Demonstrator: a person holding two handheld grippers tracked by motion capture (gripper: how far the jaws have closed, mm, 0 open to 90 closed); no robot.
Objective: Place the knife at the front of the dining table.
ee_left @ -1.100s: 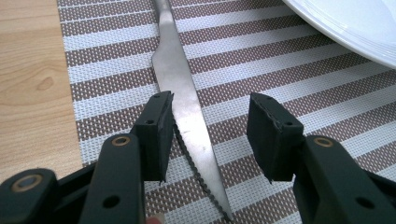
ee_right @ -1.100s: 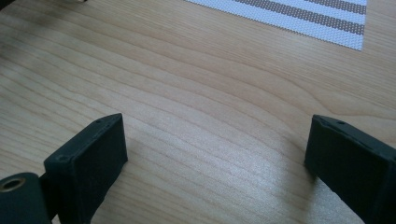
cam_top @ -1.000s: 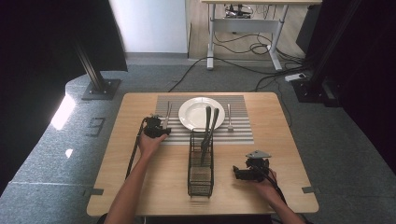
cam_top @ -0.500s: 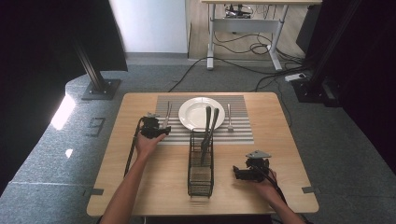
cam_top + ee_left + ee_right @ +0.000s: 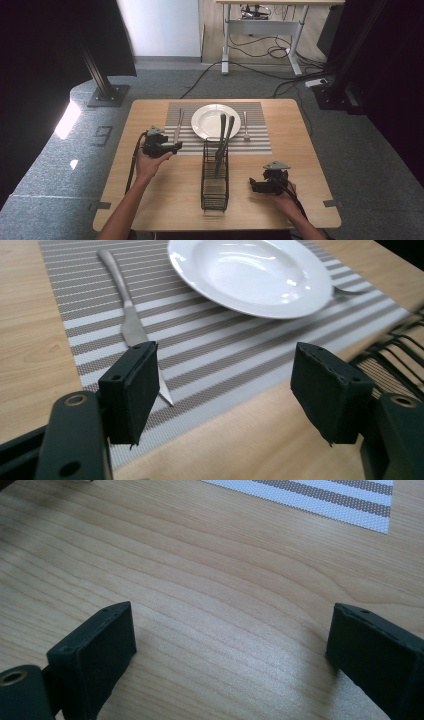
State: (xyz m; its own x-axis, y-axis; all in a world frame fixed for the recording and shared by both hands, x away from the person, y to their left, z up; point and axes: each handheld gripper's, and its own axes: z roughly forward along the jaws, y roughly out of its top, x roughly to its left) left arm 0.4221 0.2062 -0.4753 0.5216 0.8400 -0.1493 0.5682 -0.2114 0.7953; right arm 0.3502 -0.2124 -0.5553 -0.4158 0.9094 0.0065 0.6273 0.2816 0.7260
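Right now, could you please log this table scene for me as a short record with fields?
surface: wooden table
placemat: striped, at the table's far middle
plate: white, empty, on the placemat
knife: on the placemat, left of the plate
fork: on the placemat, right of the plate
wire basket: black, holds two dark utensils leaning over the plate
left gripper: open, over the placemat's near edge
right gripper: open, over bare wood

Light wooden table (image 5: pixel 165 200): striped placemat (image 5: pixel 257 142) at far middle, black wire caddy (image 5: pixel 215 187) near centre.
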